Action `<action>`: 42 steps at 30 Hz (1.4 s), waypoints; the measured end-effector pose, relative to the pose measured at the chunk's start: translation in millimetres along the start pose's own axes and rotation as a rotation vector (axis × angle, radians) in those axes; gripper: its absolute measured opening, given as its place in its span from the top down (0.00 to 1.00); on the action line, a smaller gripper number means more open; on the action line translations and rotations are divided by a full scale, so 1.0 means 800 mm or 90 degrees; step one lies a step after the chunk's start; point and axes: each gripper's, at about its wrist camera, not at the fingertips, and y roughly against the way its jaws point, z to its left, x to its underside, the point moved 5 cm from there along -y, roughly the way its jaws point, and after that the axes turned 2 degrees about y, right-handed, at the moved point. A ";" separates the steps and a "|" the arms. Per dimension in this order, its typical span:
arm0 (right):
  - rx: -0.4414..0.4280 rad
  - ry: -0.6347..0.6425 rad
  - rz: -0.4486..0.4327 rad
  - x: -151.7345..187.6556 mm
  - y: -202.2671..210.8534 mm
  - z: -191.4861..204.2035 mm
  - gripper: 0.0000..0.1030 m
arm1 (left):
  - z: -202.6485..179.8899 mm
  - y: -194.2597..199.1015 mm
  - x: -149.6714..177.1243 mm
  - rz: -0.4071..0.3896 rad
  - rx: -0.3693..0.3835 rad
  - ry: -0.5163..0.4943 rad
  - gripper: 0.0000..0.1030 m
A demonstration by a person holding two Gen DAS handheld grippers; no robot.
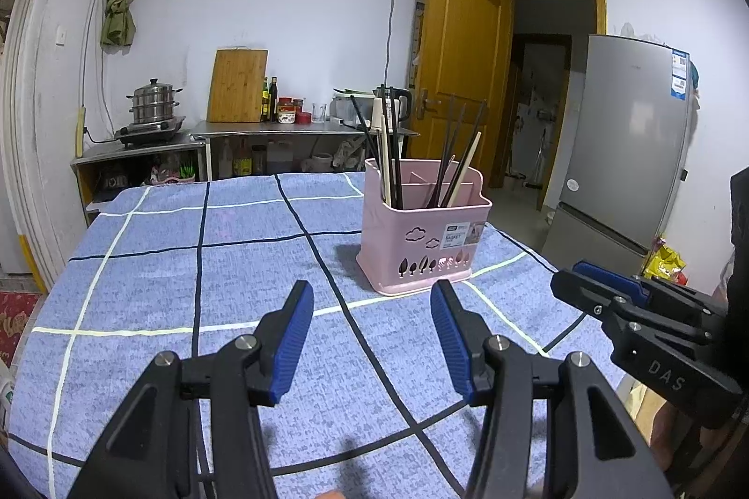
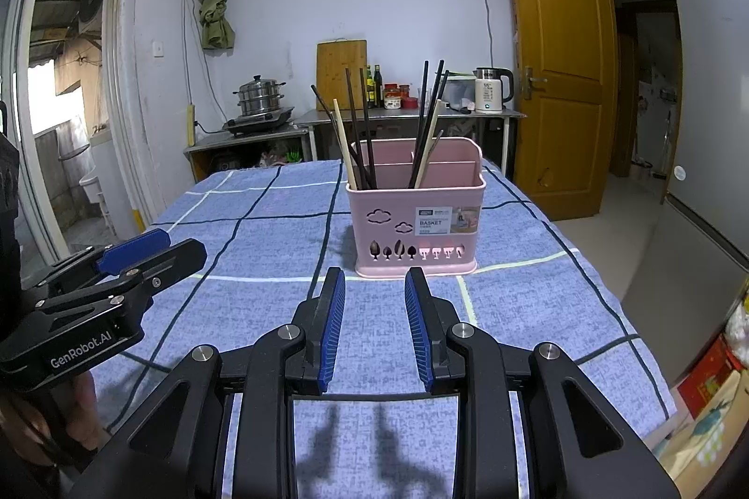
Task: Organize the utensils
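Up close, two black grippers with blue pads hover low over a table covered in a blue checked cloth. The left gripper has its fingers spread wide with nothing between them; the right gripper has its fingers narrower, also empty. Each gripper's base is cut off by the bottom edge of its own view, and the hands holding them are mostly hidden. A pink utensil basket stands on the cloth near the table's far right corner, well apart from both grippers. Dark and pale chopsticks lean upright in two of its compartments, left and right; their lower ends are hidden behind the basket wall. The small print on the basket's label is too small to read beyond the word BASKET.
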 end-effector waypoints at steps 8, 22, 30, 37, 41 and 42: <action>-0.001 0.000 0.004 0.002 0.000 0.001 0.73 | -0.001 -0.001 0.000 0.000 0.000 -0.001 0.47; 0.001 -0.001 0.002 0.001 0.000 0.000 0.73 | -0.006 -0.003 0.003 -0.001 -0.001 -0.003 0.47; 0.001 -0.002 0.005 0.001 0.000 0.000 0.73 | -0.006 -0.002 0.003 0.000 -0.003 -0.003 0.47; 0.001 -0.001 0.005 0.001 0.000 0.001 0.73 | -0.007 -0.003 0.003 -0.001 -0.003 -0.005 0.47; 0.001 -0.001 0.005 0.001 0.000 0.001 0.73 | -0.008 -0.003 0.002 -0.001 -0.002 -0.004 0.47; 0.001 -0.001 0.006 0.001 -0.001 0.001 0.73 | -0.008 -0.003 0.003 0.000 -0.003 -0.004 0.47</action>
